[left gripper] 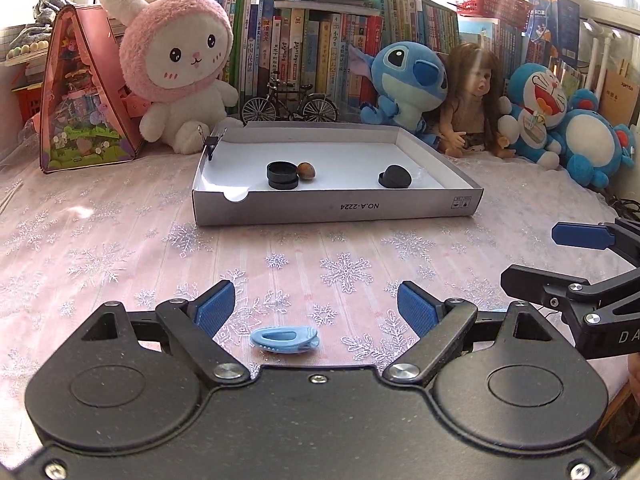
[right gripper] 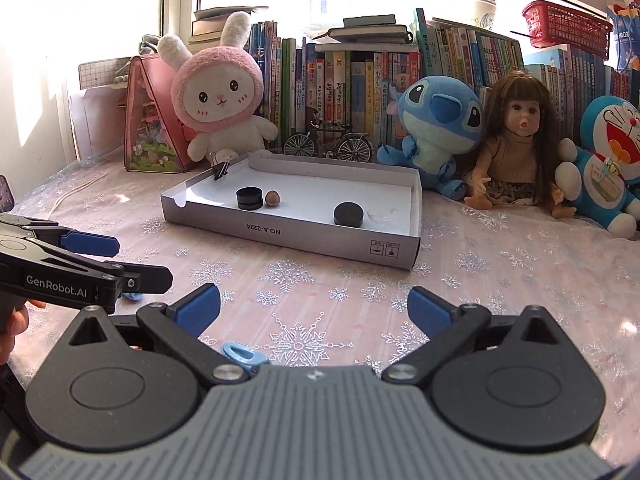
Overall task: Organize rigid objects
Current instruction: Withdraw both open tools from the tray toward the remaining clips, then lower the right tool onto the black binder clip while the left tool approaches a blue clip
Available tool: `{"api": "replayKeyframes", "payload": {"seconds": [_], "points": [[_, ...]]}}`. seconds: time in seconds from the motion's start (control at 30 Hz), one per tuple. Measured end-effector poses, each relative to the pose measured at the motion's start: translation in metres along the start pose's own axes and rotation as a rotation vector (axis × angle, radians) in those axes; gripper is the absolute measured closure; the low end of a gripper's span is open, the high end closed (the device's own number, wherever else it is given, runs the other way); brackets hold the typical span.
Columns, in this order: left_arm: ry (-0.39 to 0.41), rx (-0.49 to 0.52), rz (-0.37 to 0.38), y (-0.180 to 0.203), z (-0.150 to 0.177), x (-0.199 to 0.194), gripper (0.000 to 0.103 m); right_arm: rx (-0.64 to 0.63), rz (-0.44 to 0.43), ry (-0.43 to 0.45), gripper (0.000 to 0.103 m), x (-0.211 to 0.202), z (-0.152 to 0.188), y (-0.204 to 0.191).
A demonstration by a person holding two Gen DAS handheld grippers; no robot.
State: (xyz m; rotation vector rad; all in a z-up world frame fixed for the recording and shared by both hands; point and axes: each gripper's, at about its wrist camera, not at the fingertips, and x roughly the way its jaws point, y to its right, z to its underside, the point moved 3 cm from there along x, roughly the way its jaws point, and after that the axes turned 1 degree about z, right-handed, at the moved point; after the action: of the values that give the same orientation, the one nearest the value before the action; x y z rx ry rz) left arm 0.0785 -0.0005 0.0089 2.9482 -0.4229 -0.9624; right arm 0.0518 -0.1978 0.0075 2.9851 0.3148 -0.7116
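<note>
A pink tablecloth [left gripper: 120,248] printed with silver snowflakes covers the surface, and toward its back sits a shallow white cardboard box [left gripper: 336,210], its long side running left to right, the label "NO.A-2224" upside down on the near wall. Inside the box, on the left, stands a stack of black round lids [left gripper: 283,175] with a brown nut [left gripper: 306,170] touching its right side; well apart on the right lies another black round cap [left gripper: 395,176], and in the right wrist view a small clear plastic piece [right gripper: 382,214] rests just beside that cap. A black binder clip [left gripper: 211,143] grips the box's left rim. The left gripper [left gripper: 316,306] hangs low over the cloth with its jaws spread wide, and a light blue plastic clip [left gripper: 285,338] lies flat on the cloth between them, its long axis running left to right, touching neither pad. The right gripper [right gripper: 314,306] is likewise wide apart and holds nothing.
</note>
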Motion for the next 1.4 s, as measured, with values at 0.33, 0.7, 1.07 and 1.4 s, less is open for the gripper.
{"api": "replayKeyframes", "payload": {"seconds": [0.33, 0.7, 1.07, 1.4], "points": [[0.054, -0.054, -0.059, -0.010, 0.009, -0.004, 0.015, -0.031, 0.010, 0.020, 0.000, -0.014, 0.013, -0.006], [0.027, -0.042, -0.055, -0.007, 0.024, -0.007, 0.016, -0.010, 0.014, 0.012, 0.000, -0.024, 0.028, -0.006], [0.015, -0.043, -0.043, -0.006, 0.032, -0.008, 0.034, -0.032, 0.039, -0.015, 0.000, -0.024, 0.040, -0.007], [0.007, -0.015, -0.066, -0.007, 0.033, -0.004, 0.039, -0.066, 0.041, -0.047, 0.011, -0.020, 0.044, -0.009]]}}
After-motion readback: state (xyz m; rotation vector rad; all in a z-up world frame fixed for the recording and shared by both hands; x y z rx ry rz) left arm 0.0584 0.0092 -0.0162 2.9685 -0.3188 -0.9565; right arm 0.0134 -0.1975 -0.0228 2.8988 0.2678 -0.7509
